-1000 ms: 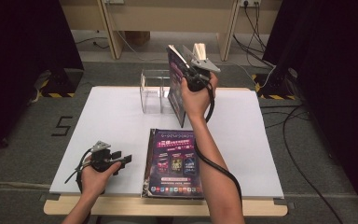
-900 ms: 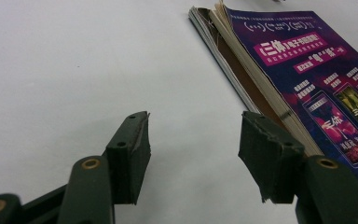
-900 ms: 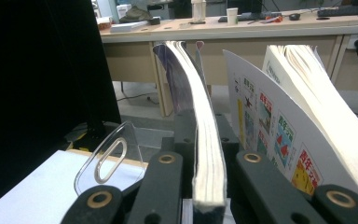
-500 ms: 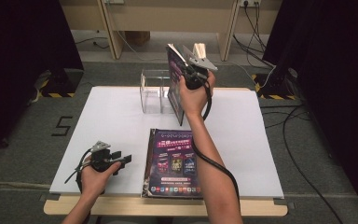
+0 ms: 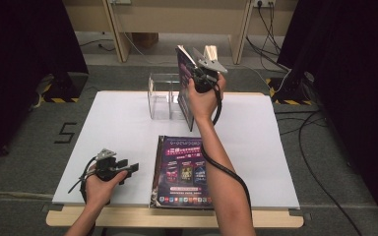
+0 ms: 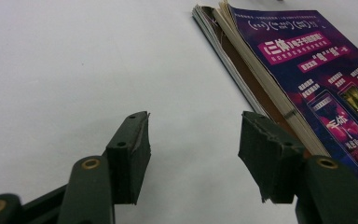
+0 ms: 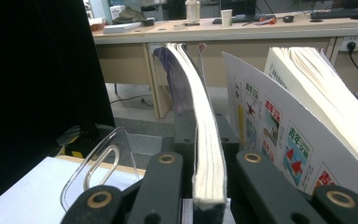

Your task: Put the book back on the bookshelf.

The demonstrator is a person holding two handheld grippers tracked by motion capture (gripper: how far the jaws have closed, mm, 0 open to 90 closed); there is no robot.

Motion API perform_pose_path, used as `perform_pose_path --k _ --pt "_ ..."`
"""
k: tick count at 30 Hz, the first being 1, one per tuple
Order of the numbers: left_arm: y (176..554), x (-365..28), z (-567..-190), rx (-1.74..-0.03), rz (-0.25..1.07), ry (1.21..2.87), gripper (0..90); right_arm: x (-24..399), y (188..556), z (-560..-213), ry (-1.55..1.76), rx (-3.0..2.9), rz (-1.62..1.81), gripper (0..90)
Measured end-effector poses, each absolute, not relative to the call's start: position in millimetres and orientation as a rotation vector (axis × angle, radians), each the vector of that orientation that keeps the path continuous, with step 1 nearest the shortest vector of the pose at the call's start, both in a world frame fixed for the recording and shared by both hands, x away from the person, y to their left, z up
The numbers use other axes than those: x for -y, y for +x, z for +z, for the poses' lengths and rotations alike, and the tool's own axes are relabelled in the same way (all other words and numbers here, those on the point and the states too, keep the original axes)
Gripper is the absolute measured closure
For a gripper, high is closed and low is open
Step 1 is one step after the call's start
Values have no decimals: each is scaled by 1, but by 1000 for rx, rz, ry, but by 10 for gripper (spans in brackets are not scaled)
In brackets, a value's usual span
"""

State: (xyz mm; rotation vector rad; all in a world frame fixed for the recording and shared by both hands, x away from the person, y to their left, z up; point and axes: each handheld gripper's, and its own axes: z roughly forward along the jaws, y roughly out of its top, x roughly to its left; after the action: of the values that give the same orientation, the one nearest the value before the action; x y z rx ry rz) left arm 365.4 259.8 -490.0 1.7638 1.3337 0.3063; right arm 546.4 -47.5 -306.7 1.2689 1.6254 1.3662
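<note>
- High view: we hold the right hand-held gripper (image 5: 200, 63) raised over the far part of the white desk (image 5: 118, 123), pinching a magazine (image 5: 183, 83) that hangs upright on edge, its purple cover turned toward our left. It hovers just beside and partly above the clear acrylic holder (image 5: 161, 96) that stands at the far edge of the desk. A stack of magazines (image 5: 183, 169) with the same purple cover lies flat at the near edge, between our two forearms. Our left hand-held gripper (image 5: 123, 167) rests low on the desk to the left of that stack, apart from it.
- Left gripper view: our left hand-held gripper (image 6: 193, 154) has its jaws spread wide with only bare desk (image 6: 74, 70) between them. The stack of magazines (image 6: 279, 79) lies just beyond the right-hand jaw, its page edges facing us; we cannot tell whether that jaw touches it.
- Right gripper view: our right hand-held gripper (image 7: 203, 182) presses together on the magazine (image 7: 205, 154), which rises edge-on between the jaws. Part of the clear acrylic holder (image 7: 100, 170) shows lower left, and more magazines (image 7: 303, 126) lean at the right, seemingly already filed.
- Step in hand, as we judge it: carrying one magazine to the holder. The next move calls for lining its lower edge over a free slot, lowering it straight, and releasing only once it stands supported.
</note>
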Motion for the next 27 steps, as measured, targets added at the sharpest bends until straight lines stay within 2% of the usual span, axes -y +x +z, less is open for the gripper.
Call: perform_pose_path --k 27 --pt "366 -261 -492 -1337 299 1763 422 39 559 -314 1297 -1592 1337 844"
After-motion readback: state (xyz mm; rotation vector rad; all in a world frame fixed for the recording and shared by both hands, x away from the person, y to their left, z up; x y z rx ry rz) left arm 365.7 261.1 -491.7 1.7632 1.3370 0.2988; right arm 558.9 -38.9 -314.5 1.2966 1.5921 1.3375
